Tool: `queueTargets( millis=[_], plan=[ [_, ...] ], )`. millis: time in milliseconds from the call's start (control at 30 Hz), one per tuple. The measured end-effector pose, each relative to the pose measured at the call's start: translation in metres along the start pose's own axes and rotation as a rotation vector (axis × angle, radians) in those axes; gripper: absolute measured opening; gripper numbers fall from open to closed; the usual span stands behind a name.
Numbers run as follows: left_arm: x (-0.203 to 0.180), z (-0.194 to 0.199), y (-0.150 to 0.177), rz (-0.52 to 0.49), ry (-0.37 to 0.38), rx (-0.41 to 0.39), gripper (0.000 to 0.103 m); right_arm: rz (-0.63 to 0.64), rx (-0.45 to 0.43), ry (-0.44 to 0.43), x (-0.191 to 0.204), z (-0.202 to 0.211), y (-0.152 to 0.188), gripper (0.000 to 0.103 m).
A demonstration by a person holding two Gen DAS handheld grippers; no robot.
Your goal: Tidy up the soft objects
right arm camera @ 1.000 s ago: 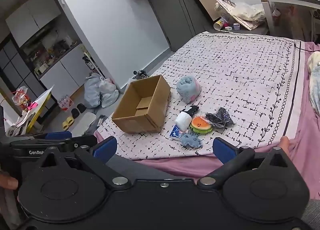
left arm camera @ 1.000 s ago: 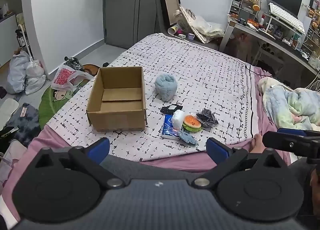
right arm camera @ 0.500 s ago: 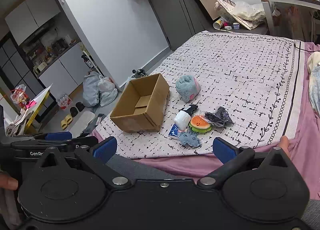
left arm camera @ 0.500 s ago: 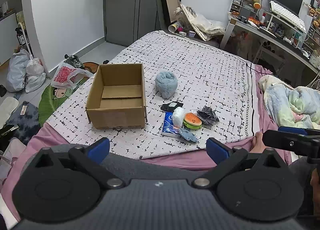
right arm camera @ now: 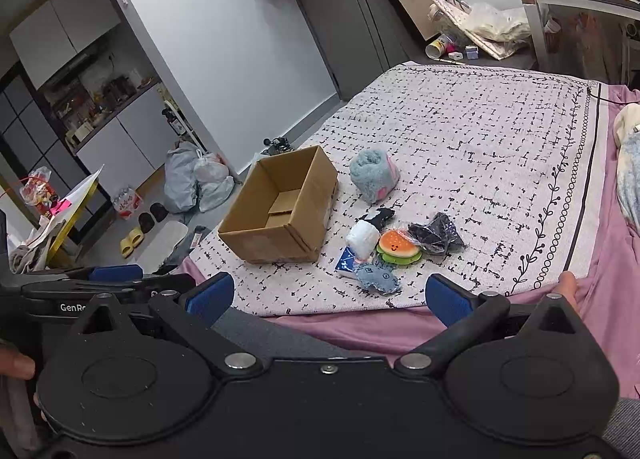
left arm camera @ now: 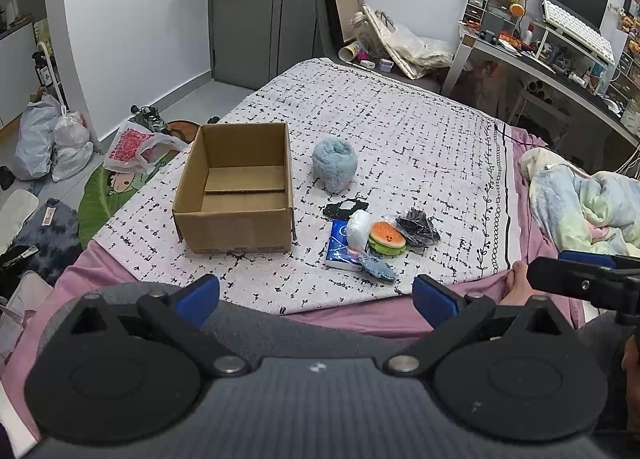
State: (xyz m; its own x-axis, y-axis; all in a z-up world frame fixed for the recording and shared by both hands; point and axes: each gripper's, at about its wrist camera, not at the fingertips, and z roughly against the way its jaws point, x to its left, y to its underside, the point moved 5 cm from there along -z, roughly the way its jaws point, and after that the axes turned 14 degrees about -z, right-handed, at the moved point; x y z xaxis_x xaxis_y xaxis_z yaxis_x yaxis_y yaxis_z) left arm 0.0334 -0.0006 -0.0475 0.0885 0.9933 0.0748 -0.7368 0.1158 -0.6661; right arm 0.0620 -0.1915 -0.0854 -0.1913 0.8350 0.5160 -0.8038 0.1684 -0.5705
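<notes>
Left claw (left arm camera: 316, 295) and right claw (right arm camera: 326, 293), both spread wide and empty, well short of the soft items: fluffy pale-blue plush roll (left arm camera: 334, 165) lies just beside the open brown cardboard box (left arm camera: 236, 187); advise approaching low and pinching mid-body.

Bed (left arm camera: 420, 131), patterned cover: open cardboard box (left arm camera: 236, 189), blue fluffy roll (left arm camera: 334, 165), cluster of small soft toys (left arm camera: 372, 239).

cardboard box (left arm camera: 236, 189): matt brown card | blue plush roll (left arm camera: 334, 165): fluffy cloth | burger toy (left arm camera: 387, 238): smooth, glossy | dark pouch (left arm camera: 417, 226): shiny plastic wrap | bedspread (left arm camera: 420, 147): woven cloth
</notes>
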Motion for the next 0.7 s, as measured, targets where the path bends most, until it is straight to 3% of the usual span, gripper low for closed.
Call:
queueTargets(
  millis=[700],
  plan=[
    [0.0011, -0.0023, 0.001, -0.003, -0.004, 0.006, 0.102, -0.003, 0.006, 0.006, -0.0031, -0.0018, -0.0007, 0.103]
  ],
)
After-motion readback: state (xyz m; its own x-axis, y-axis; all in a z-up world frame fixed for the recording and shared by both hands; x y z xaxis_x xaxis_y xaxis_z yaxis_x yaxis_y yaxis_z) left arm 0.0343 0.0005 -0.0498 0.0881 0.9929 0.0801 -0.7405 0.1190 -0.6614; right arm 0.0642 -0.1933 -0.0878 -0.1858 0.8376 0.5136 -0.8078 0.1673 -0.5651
